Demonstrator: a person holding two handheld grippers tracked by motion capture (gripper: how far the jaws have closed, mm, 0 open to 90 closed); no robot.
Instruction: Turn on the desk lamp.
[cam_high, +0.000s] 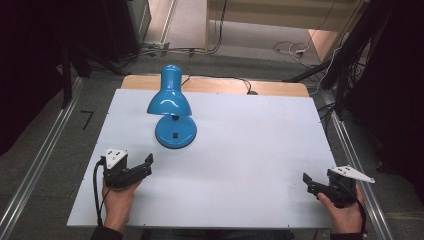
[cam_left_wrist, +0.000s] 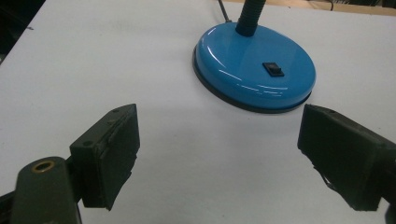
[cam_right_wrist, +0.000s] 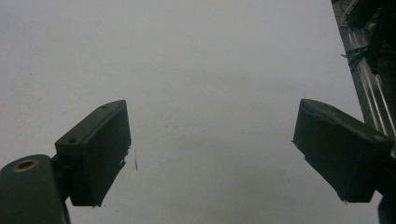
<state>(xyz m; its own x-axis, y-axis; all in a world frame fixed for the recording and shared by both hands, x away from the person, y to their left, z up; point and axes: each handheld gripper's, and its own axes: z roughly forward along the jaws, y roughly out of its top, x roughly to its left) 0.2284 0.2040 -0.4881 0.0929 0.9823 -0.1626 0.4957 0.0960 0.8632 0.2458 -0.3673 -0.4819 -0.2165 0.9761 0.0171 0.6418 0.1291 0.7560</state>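
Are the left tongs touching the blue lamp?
Apart. In the left gripper view, bare white table lies between the open left tongs and the blue lamp.

One glossy blue metal desk lamp (cam_high: 172, 107) with a round base stands just ahead of the left gripper (cam_high: 146, 165); its base carries one small black rocker switch (cam_left_wrist: 273, 69). One white rectangular tabletop (cam_high: 240, 150) lies under both grippers. Two black two-jaw grippers are counted, the left one and the right gripper (cam_high: 310, 182), each with two wide-apart jaws. Two hands hold them, one apiece.
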